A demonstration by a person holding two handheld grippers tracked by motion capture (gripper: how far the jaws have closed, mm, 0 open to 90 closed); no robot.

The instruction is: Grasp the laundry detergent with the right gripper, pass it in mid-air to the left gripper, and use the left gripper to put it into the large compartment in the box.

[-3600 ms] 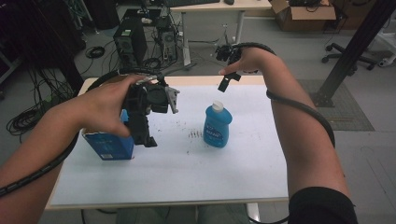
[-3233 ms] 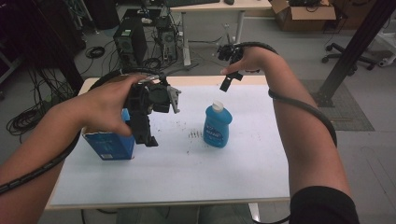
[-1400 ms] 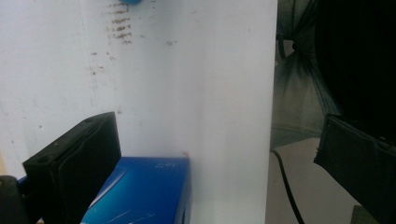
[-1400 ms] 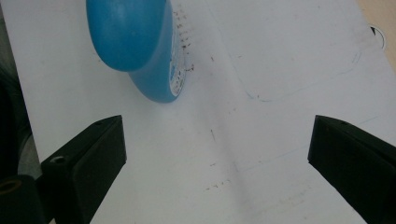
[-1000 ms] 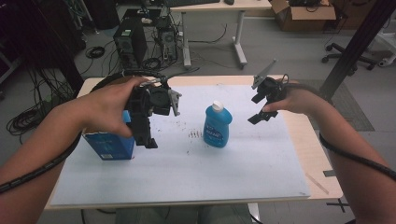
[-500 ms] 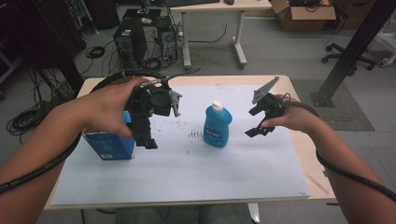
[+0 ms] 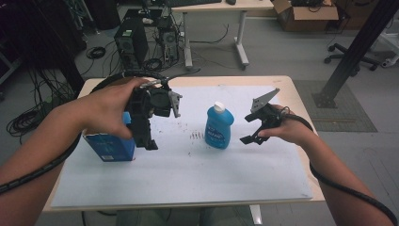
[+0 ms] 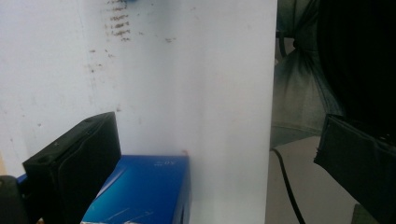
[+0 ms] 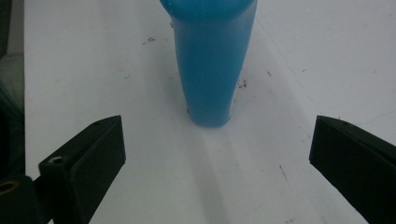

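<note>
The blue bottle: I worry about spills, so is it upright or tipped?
Upright. The blue bottle stands on its base on the white table sheet, white cap on top, ahead of the open right gripper.

I count one blue bottle [image 7: 219,126] at frame centre; one blue box [image 7: 110,145] at left — two grippers, mine.

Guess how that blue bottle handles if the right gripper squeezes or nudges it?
The blue bottle stands upright, tall on a narrow base, so a high nudge would probably tip it. Its smooth plastic wall looks somewhat slippery and may flex under a squeeze. It seems full of blue liquid, so likely heavy for its size. The right gripper, open, faces its side.
</note>
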